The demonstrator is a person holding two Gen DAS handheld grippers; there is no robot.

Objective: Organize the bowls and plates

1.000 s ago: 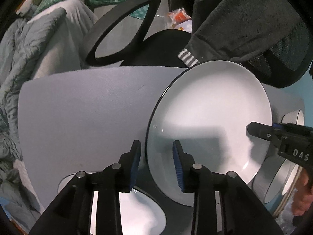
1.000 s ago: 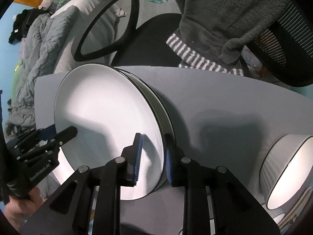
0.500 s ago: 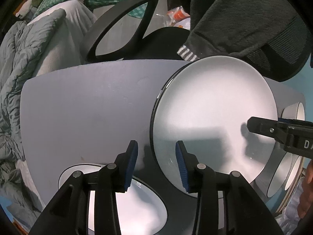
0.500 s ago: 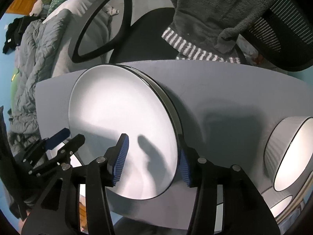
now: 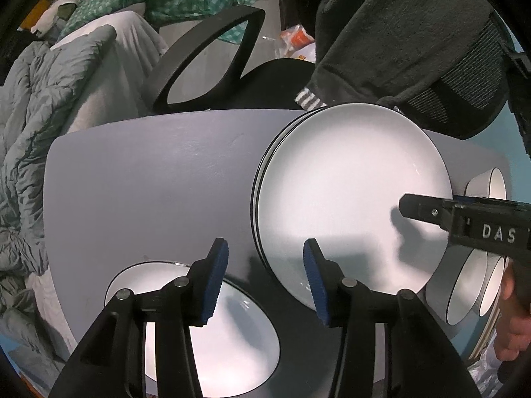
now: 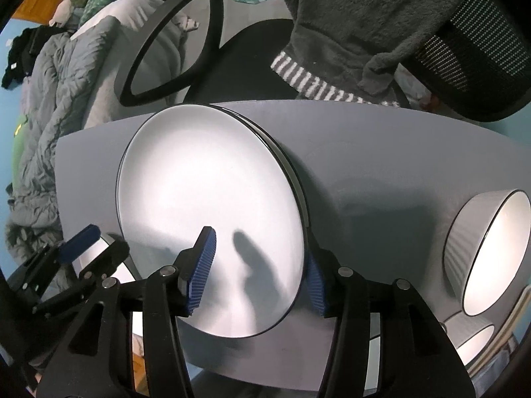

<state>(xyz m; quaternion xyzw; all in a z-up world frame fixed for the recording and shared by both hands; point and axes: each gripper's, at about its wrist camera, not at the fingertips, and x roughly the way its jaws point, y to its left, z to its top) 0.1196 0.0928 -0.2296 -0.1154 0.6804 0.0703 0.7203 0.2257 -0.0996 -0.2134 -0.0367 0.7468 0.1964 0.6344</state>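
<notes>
Since the earlier frames the top white round plate with a thin black rim has gone from tilted between the pads to lying flat on the plate under it, so that a stack of plates sits at the back of the grey table, and both pairs of jaws have just been opening with nothing pressed between them. At the left, the left hand-held gripper hangs released over the bare table, its blue ribbed pads clear of the stack's left edge and just above a white shallow bowl with a black rim at the near edge; earlier those pads sat closer together, straddling the plate's rim. In the middle, the right hand-held gripper is also let go: one pad hovers over the plate's face, the other stands just outside its right rim, whether it brushes that rim I cannot tell. To the right, a deep white bowl with a black rim lies tipped on its side, with more white bowls beside it at the edge. The step in hand looks like the release after stacking a plate; the next move probably calls for backing both tools clear of the stack without nudging it, then turning to the loose bowls.
</notes>
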